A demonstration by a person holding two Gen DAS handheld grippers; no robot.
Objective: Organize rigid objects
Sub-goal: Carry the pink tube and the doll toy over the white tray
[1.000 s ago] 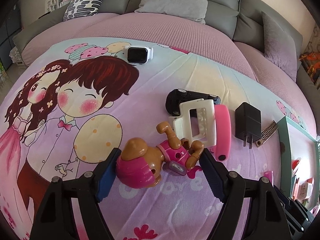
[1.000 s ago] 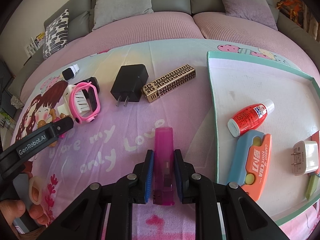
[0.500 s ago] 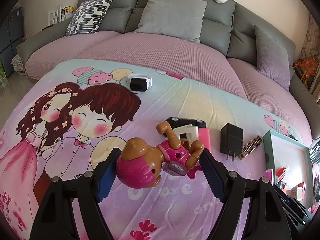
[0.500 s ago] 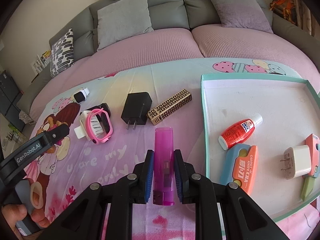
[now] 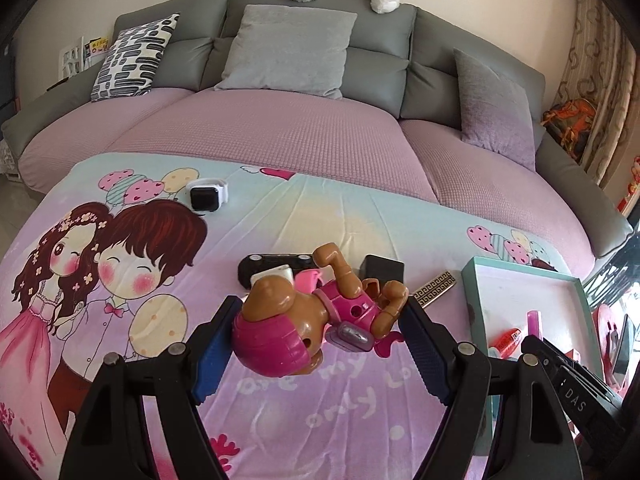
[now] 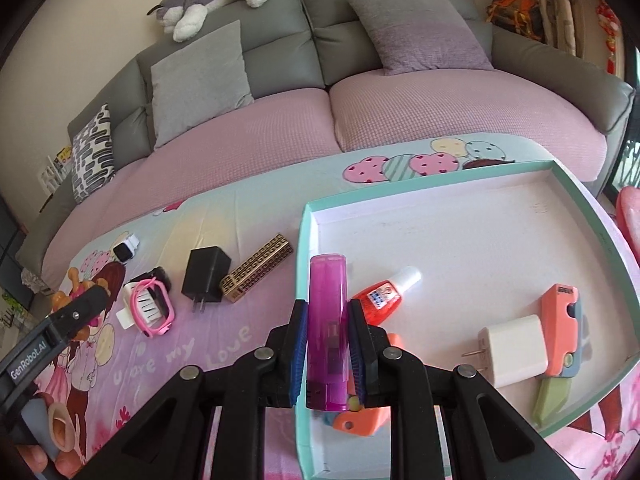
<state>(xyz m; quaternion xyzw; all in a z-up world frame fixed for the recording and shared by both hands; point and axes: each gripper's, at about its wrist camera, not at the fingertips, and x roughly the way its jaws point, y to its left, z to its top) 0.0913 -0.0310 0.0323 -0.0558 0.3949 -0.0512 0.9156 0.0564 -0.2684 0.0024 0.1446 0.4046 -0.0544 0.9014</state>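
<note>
Toy dog figure (image 5: pixel 316 320), stiff, light and knobbly, hangs head-to-feet between the wide left tongs (image 5: pixel 320 344), above the blanket (image 5: pixel 320 408). Right view: narrow right tongs (image 6: pixel 327 354) pinch the slick purple lighter (image 6: pixel 326 320) mid-body over the tray (image 6: pixel 440 240), its near-left rim at seven o'clock.

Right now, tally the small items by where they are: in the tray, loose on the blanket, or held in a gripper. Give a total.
In the tray: 4 (red glue bottle, white charger, two orange utility knives)
On the blanket: 5 (white smartwatch, black charger, gold patterned case, pink watch, black item)
Held: 2 (purple lighter, toy dog figure)
Total: 11
</note>
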